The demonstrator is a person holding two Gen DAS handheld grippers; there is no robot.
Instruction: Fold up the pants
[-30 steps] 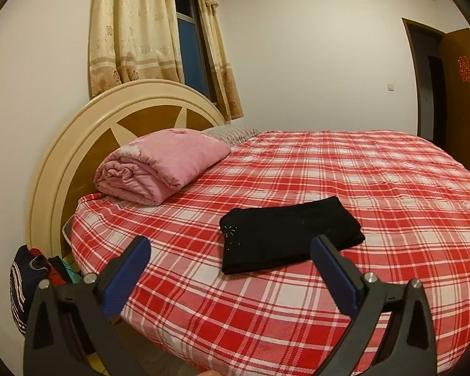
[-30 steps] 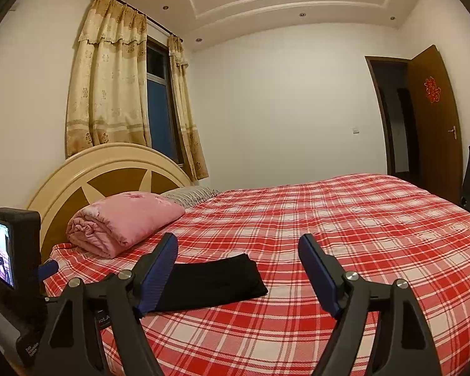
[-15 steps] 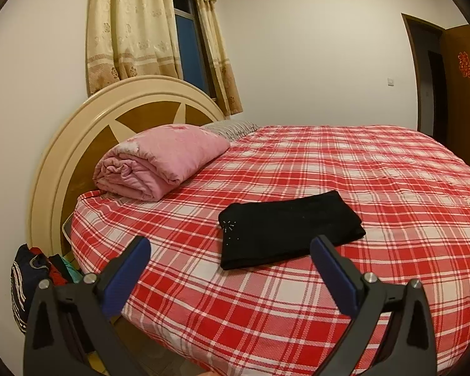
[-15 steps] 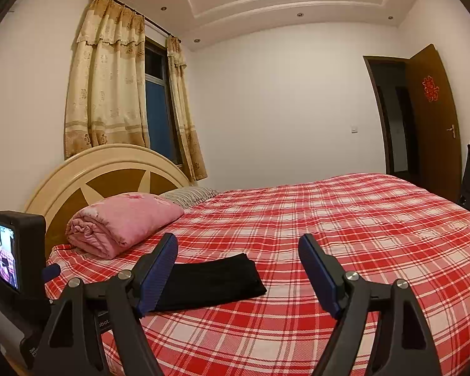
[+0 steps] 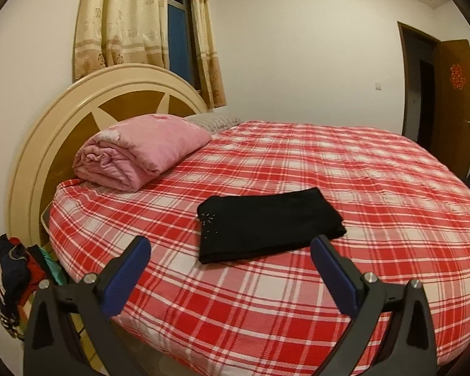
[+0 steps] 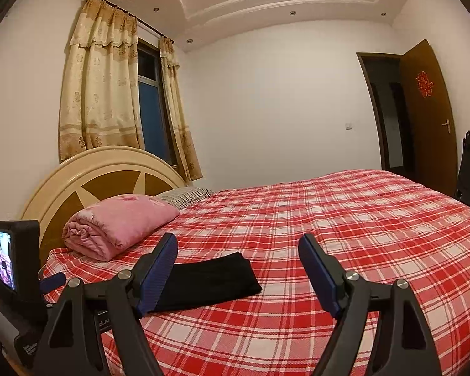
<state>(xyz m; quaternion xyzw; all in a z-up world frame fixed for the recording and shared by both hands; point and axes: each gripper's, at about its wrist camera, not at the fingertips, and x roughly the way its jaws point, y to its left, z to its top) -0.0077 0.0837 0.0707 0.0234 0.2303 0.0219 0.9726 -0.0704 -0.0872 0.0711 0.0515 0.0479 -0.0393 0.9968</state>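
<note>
Black pants (image 5: 268, 224) lie folded into a flat rectangle on the red plaid bed (image 5: 344, 169), near its front left edge. They also show in the right wrist view (image 6: 208, 280), partly behind the right gripper's left finger. My left gripper (image 5: 230, 261) is open and empty, held back from the bed edge in front of the pants. My right gripper (image 6: 238, 258) is open and empty, held above the bed edge to the right of the pants. The left gripper's camera unit (image 6: 14, 258) shows at the left of the right wrist view.
A rolled pink blanket (image 5: 139, 150) and a striped pillow (image 5: 214, 120) lie by the round headboard (image 5: 78, 109). Clothes are piled on the floor (image 5: 11, 274) left of the bed. A curtained window (image 5: 178, 31) is behind; an open door (image 5: 451, 100) is at the right.
Both views have tilted slightly; the pants sit a little higher in the left wrist view. The pants have not moved and both grippers stay open.
</note>
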